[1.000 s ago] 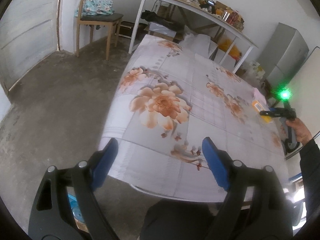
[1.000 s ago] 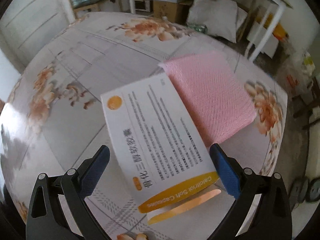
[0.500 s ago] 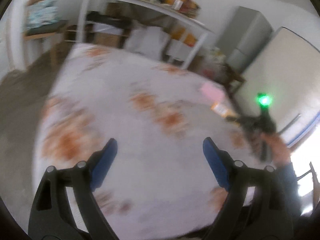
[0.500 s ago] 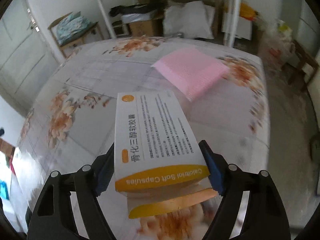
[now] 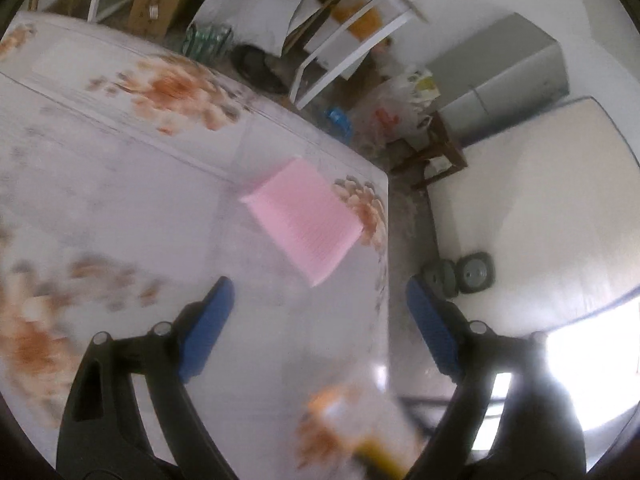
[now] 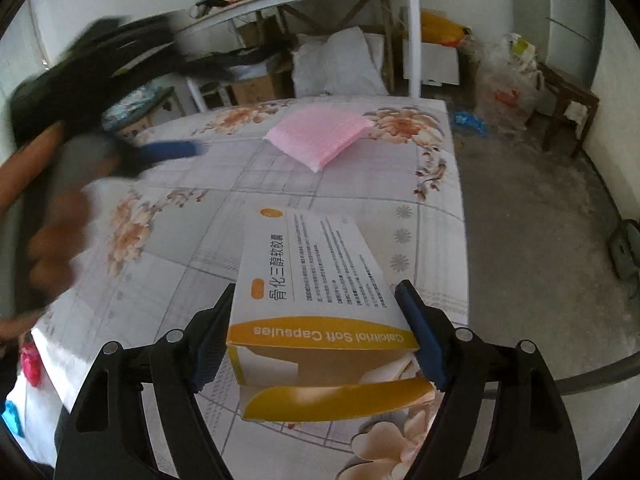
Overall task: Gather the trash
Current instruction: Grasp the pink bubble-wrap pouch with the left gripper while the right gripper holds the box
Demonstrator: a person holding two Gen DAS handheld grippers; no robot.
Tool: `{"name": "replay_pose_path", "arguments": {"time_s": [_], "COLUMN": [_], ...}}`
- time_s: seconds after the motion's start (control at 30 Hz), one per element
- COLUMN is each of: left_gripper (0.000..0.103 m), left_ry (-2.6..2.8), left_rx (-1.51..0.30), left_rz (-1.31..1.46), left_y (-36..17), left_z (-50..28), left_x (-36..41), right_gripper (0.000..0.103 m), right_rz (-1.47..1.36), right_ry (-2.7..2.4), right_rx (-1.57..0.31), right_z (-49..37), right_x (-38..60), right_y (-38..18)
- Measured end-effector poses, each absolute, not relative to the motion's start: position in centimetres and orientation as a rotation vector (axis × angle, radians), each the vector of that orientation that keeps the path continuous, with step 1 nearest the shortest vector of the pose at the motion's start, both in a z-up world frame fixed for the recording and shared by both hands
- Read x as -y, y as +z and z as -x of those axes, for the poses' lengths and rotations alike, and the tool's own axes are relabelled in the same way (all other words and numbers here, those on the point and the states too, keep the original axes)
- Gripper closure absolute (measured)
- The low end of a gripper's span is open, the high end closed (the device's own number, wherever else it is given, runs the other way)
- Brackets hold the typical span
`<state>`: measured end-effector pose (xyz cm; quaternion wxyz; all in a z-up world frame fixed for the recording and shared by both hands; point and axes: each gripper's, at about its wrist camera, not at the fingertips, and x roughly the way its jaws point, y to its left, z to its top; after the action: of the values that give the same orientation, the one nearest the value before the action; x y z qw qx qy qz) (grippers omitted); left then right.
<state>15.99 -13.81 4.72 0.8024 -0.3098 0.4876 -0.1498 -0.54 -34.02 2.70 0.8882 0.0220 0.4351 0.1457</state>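
So the right tool (image 6: 316, 344) has the capsule box (image 6: 316, 280) pinched between its blue pads, one pad on each side wall, near the box's open end where the yellow flap hangs loose. The box looks lifted clear of the desk (image 6: 192, 248), tilted with its far end pointing toward the middle. That's one piece of trash in hand, I'd say, but not binned yet: no bin shows in either view, so where it goes is anyone's guess.

What's left on the desk is the pink pad (image 5: 304, 220), lying flat close to the far right corner, right next to the flower print at that edge. The left tool (image 5: 316, 320) is spread wide with nothing between its pads. In its own view the pink pad sits ahead of the fingertips and a bit up, not yet between them, clearly apart. The left view is pretty blurry, though.

From the right view the left tool shows as a smeared dark shape with a hand (image 6: 52, 216) over the left edge of the desk.

My read: roughly halfway, one item grabbed, one to go.
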Motion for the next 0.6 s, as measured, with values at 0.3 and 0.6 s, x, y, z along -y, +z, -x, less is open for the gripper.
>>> {"name": "replay_pose_path", "arguments": {"time_s": [0.3, 0.6], "left_gripper": [0.019, 0.016], "left_ry": [-0.138, -0.028], "left_rx": [-1.091, -1.125], "left_rz": [0.748, 0.704], "left_y": [1.0, 0.6], "left_z": [-22.5, -25.5], "left_x": [19.3, 20.1], "right_gripper": [0.026, 0.006], "right_rz": [-0.024, 0.002], "right_ry": [0.299, 0.347], "right_rx": [-0.990, -0.958], "right_z": [-0.1, -1.1], "right_x": [35.5, 34.7], "right_y": [-0.4, 0.5]}}
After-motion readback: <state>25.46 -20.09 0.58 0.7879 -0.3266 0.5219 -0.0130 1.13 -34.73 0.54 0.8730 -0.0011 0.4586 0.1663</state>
